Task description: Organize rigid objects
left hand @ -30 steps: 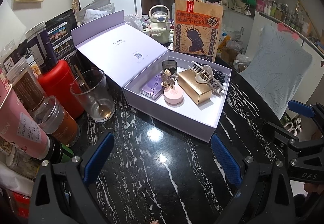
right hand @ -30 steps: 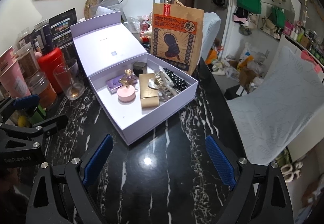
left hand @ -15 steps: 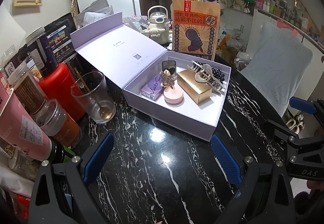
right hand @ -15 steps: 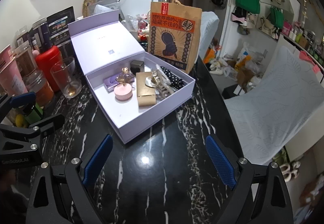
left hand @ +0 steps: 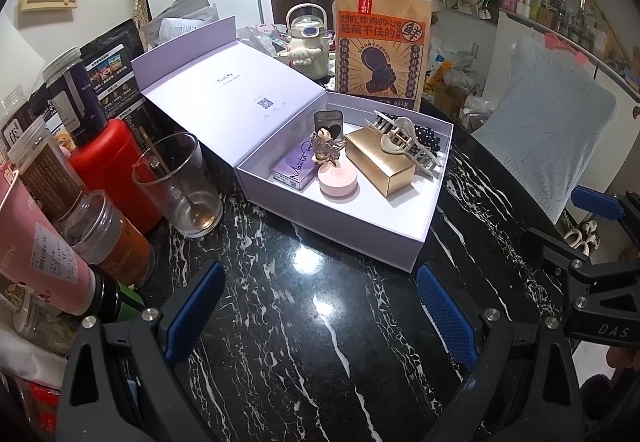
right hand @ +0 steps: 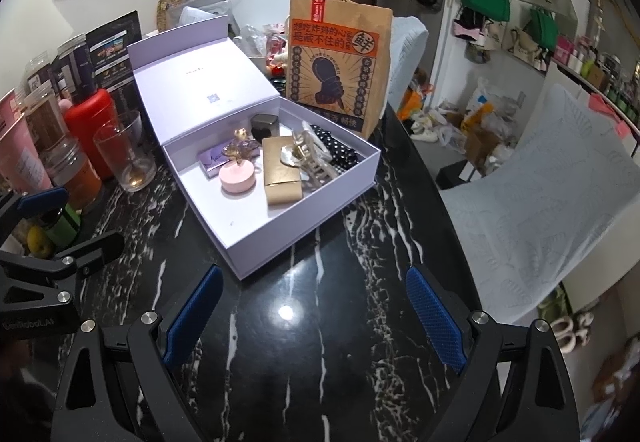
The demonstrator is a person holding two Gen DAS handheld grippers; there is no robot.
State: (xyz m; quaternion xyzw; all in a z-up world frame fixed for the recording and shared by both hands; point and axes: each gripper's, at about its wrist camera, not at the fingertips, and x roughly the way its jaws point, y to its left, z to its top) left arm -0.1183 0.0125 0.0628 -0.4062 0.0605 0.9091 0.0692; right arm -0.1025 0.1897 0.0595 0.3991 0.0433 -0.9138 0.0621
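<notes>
Lavender box (left hand: pixel 352 230) sat open, trinkets packed inside.
Left gripper (left hand: pixel 320 310) and right gripper (right hand: pixel 316 318) hovered wide apart, holding nothing, above black marble table (right hand: pixel 320 362).

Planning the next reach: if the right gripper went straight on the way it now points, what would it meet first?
Probably the bare black marble tabletop: the open right gripper tilts down at it, nothing between the jaws. A shallower line would reach the near corner of the lavender box first; depth is unclear.
</notes>
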